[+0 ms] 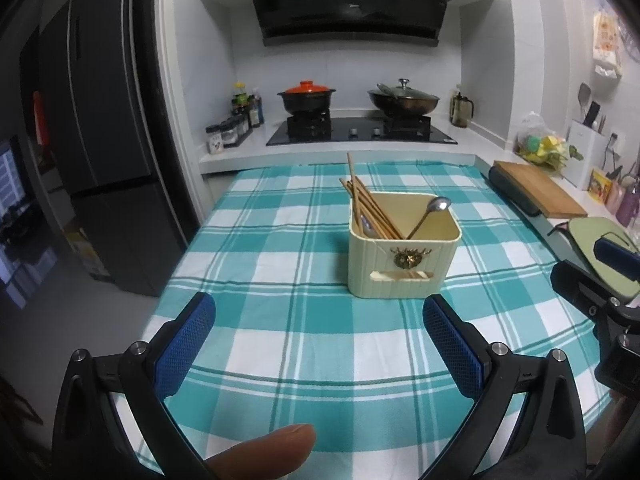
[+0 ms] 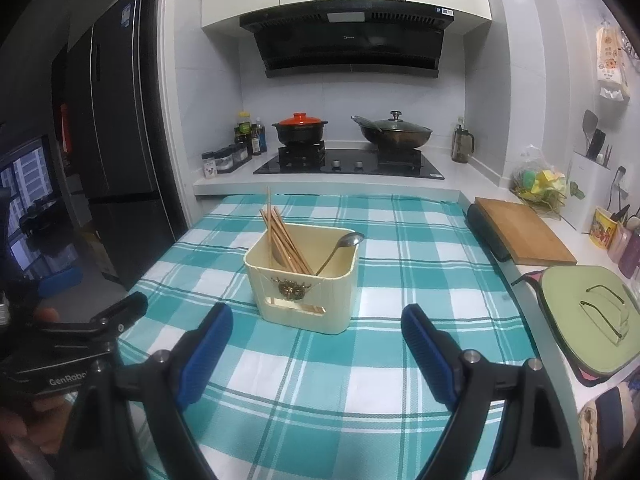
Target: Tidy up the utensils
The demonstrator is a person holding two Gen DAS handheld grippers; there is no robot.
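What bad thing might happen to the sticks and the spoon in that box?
1. The chopsticks lean far over the holder rim, so bumping them might tip it.
2. The spoon only rests on the edge and may slide out.
3. Both tongs, left and right, are open and holding nothing.

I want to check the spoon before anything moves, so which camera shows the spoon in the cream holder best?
The left wrist view: the spoon shows its bowl facing the camera above the cream holder, handle visible down inside. The right wrist view shows the spoon more edge-on, resting on the rim, beside the chopsticks.
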